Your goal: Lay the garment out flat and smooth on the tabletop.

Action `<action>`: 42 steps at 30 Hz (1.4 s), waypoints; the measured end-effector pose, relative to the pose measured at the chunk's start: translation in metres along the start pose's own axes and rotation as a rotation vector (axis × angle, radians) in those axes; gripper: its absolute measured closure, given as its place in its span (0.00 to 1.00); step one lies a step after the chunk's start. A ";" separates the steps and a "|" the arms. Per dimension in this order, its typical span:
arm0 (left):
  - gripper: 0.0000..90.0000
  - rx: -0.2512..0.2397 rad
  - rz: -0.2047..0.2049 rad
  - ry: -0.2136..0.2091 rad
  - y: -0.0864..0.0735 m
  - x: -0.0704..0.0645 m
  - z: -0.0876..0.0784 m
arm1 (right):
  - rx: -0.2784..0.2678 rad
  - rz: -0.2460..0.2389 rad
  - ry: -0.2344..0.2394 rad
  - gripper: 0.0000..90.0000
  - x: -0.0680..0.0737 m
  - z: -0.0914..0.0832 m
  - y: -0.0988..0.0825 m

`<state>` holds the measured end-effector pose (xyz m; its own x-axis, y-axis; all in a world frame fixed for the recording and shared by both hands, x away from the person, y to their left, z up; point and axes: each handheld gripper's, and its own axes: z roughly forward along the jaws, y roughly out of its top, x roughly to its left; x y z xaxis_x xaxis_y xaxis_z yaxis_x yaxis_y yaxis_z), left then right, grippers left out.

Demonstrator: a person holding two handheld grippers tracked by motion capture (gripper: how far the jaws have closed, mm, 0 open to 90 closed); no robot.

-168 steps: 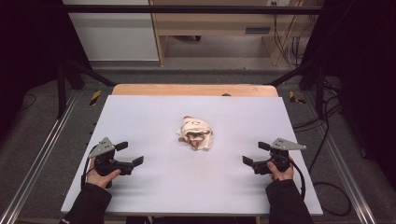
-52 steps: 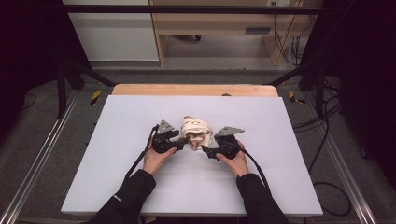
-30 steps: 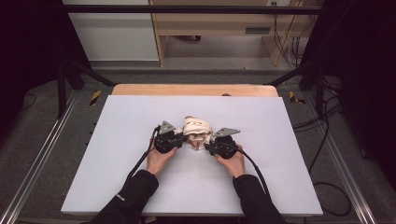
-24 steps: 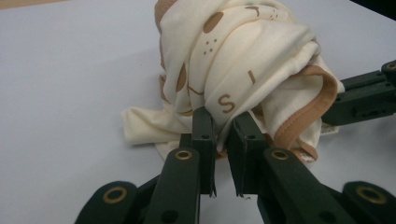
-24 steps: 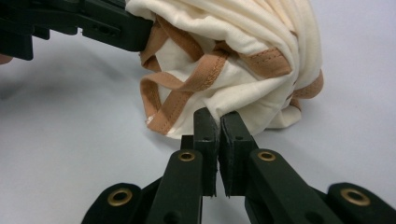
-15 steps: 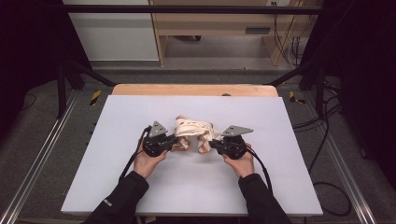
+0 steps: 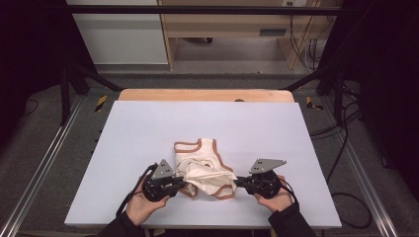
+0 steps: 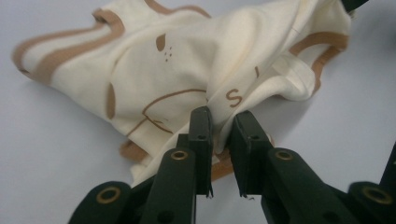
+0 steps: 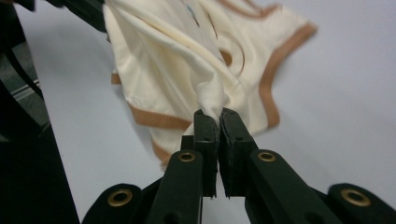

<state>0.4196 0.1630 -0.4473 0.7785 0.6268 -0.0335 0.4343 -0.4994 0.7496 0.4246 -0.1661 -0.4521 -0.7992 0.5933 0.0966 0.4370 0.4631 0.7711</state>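
A cream baby garment [image 7: 205,170] with brown trim lies partly spread on the white table [image 7: 148,128], near the front edge. My left gripper [image 7: 182,181] pinches the garment's left side; in the left gripper view a fold of the cloth [image 8: 173,60] sits clamped between my jaws [image 8: 224,123], which have just been opening slightly. My right gripper [image 7: 238,181] holds the right side; in the right gripper view a twisted bunch of the fabric [image 9: 187,51] is squeezed between nearly touching jaws [image 9: 215,116], which also eased a touch. The cloth is stretched between the two grippers.
The table's wooden far edge [image 7: 205,95] borders a dark floor with cables [image 7: 341,128] on the right. Metal rails [image 7: 44,163] run along both sides. A wooden shelf unit [image 7: 232,24] stands beyond the table.
Both hands have drawn back toward the near edge and apart, lifting slightly. The bunched garment came with them and has opened out, stretched between the grippers.
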 end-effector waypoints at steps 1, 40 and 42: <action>0.81 -0.002 -0.013 -0.001 -0.001 0.002 0.002 | 0.015 0.003 -0.003 0.91 -0.002 0.005 -0.004; 0.79 -0.076 -0.314 0.069 0.000 0.097 0.051 | 0.002 0.095 -0.151 0.62 -0.045 0.112 0.052; 0.88 -0.073 -0.314 0.064 0.001 0.095 0.054 | 0.006 0.092 -0.157 0.79 -0.045 0.111 0.052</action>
<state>0.5185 0.1901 -0.4850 0.5803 0.7810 -0.2307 0.6132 -0.2326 0.7549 0.5288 -0.0957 -0.4861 -0.6819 0.7284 0.0671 0.5082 0.4058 0.7596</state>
